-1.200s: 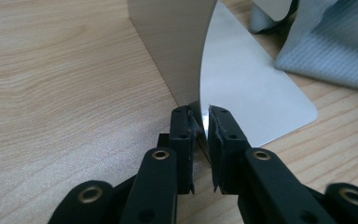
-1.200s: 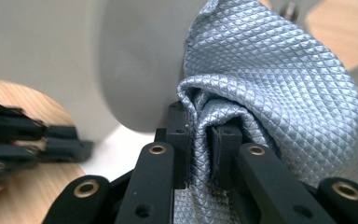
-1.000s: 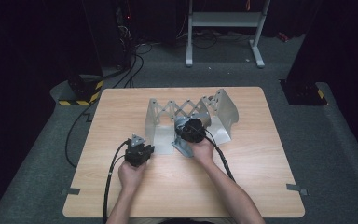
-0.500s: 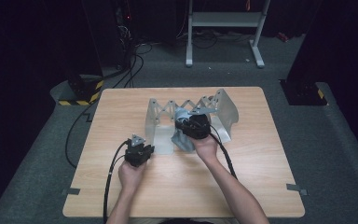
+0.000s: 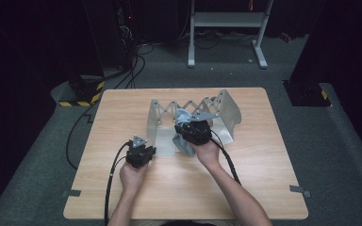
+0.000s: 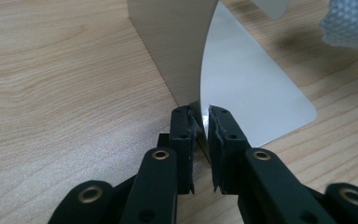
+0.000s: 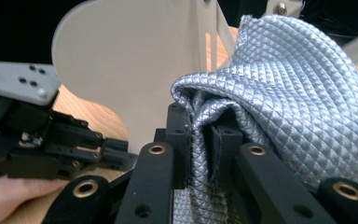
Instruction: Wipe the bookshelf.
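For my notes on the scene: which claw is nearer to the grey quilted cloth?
Right. The right claw is clamped on the grey quilted cloth; the left claw grips the metal rack beside it.

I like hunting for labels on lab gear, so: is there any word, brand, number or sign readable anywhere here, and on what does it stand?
None: no readable text in any view.
The metal rack, the quilted grey cloth, the wooden table and both grippers, left and right, bear no lettering.
The yellow-and-black hazard stripes on the floor box are a warning pattern, not words.
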The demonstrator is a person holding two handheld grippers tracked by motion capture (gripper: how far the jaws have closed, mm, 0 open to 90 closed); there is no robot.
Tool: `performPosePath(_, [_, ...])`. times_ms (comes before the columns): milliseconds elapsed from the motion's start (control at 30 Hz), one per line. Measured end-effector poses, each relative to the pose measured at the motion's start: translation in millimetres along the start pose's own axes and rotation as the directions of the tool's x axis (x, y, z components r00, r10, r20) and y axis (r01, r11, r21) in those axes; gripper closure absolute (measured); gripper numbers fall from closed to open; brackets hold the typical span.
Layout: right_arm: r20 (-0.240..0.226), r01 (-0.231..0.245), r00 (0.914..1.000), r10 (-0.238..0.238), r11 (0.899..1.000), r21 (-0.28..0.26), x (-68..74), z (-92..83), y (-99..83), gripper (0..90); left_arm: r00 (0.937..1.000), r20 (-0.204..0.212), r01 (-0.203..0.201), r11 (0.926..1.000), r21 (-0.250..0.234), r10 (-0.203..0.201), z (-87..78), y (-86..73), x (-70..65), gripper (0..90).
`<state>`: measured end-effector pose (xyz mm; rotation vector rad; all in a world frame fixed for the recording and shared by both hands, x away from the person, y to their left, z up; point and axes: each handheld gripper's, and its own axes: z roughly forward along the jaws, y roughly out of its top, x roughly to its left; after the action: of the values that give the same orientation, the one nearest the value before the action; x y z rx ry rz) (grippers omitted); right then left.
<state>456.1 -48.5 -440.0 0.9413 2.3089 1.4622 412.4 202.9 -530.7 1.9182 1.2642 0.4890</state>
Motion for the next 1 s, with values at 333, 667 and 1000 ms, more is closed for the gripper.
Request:
performPosePath(333, [0.033,-0.030,0.9991,0.026,0.993,0.114,-9.3,23.3,-33.4,80.9,1.0000,-0.002,0.000,1.0000,-0.001,0.000,0.2,-0.1,-0.8,79.8])
performPosePath(667, [0.061,-0.063,0.9969,0.050,0.969,0.237,-21.1,54.8,-59.0,79.9,1.0000,0.000,0.000,1.0000,0.000,0.000,0.1,-0.1,-0.5,79.9])
performPosePath(1000, [0.038,-0.017,0.9992,0.008,0.972,0.236,-7.9,23.3,-75.2,77.1,0.9999,-0.008,-0.007,1.0000,0.000,0.007,0.1,0.0,-1.6,79.7])
